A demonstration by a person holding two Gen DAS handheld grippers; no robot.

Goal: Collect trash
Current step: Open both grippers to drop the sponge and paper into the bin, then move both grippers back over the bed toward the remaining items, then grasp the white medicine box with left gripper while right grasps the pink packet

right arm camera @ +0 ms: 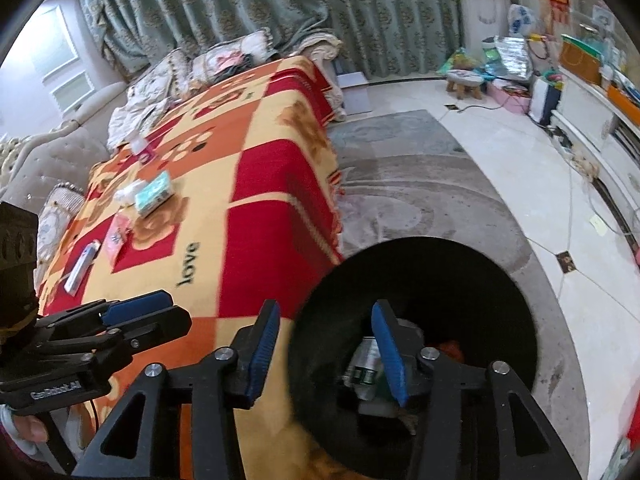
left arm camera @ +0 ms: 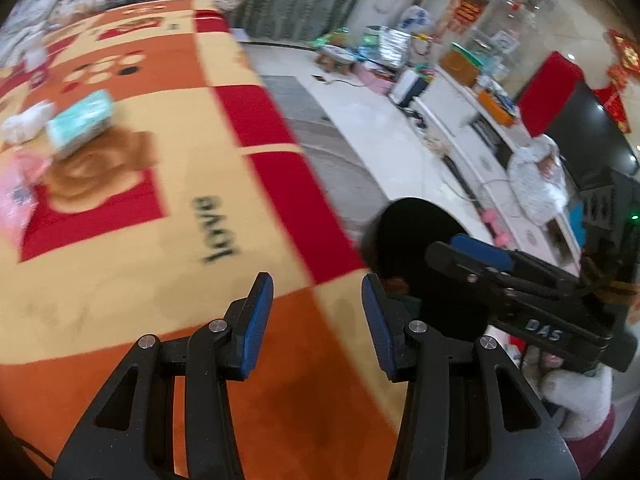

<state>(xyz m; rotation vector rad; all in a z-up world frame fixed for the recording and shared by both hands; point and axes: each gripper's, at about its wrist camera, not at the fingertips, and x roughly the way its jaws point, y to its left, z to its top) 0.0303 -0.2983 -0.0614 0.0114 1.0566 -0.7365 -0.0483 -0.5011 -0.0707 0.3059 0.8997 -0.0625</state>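
Note:
My left gripper [left arm camera: 317, 280] hangs open over the orange, red and cream blanket [left arm camera: 168, 240] on the table, with nothing between its fingers. On the blanket's far left lie a teal tissue pack [left arm camera: 80, 120], a crumpled white tissue [left arm camera: 24, 124] and a pink wrapper [left arm camera: 20, 192]. My right gripper [right arm camera: 326, 308] is open and empty above the near rim of a black bin [right arm camera: 460, 280]. A bottle [right arm camera: 364, 364] and other scraps lie inside the bin. The right wrist view also shows the tissue pack [right arm camera: 154, 194], the pink wrapper [right arm camera: 118, 236] and a white and blue tube [right arm camera: 82, 268].
The bin [left arm camera: 412, 232] stands on a grey rug [right arm camera: 400, 184] just off the table's right edge. A sofa with cushions [right arm camera: 180, 68] runs behind the table. A white cabinet [left arm camera: 480, 132], a small stool [right arm camera: 464, 80] and bags line the far wall. A hand [right arm camera: 28, 428] holds the left gripper [right arm camera: 178, 308].

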